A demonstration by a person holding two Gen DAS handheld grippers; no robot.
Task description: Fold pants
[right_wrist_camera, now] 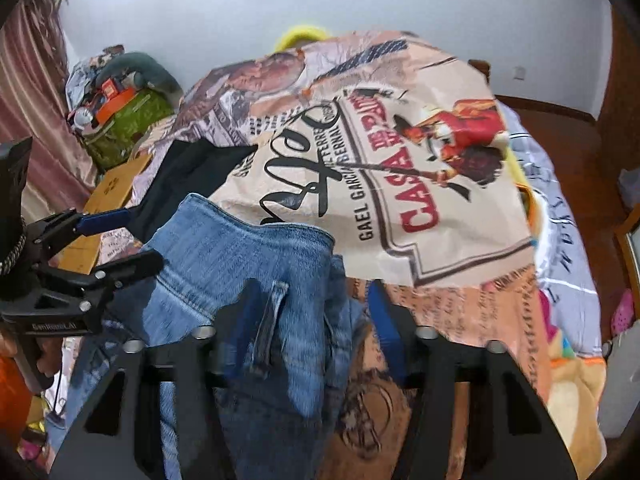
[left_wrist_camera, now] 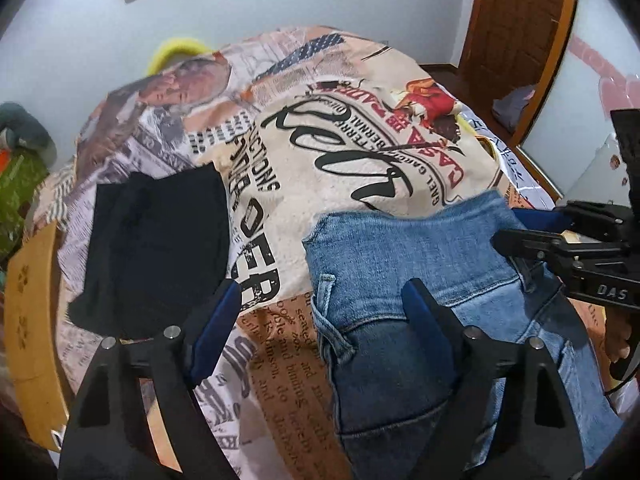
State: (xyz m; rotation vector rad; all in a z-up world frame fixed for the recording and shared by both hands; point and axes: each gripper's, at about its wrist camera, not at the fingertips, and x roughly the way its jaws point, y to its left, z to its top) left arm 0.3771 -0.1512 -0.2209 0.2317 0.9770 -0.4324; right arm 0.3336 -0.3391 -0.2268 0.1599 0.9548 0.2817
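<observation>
Room: pale wall, wooden door (left_wrist_camera: 516, 28), bed under a printed bedspread (left_wrist_camera: 360, 140) with newspaper and poster motifs.
Jeans: blue denim pants (left_wrist_camera: 400, 264) lie on the near part of the bedspread, waistband towards the middle of the bed.
Black garment: a folded dark cloth (left_wrist_camera: 156, 248) rests left of the jeans, apart from them.
Left gripper (left_wrist_camera: 320, 320): jaws apart, one finger over the bedspread, the other over the denim; nothing clamped.
Right gripper (right_wrist_camera: 312, 316): jaws straddle the waistband by a belt loop (right_wrist_camera: 272, 320); a firm pinch cannot be told.
</observation>
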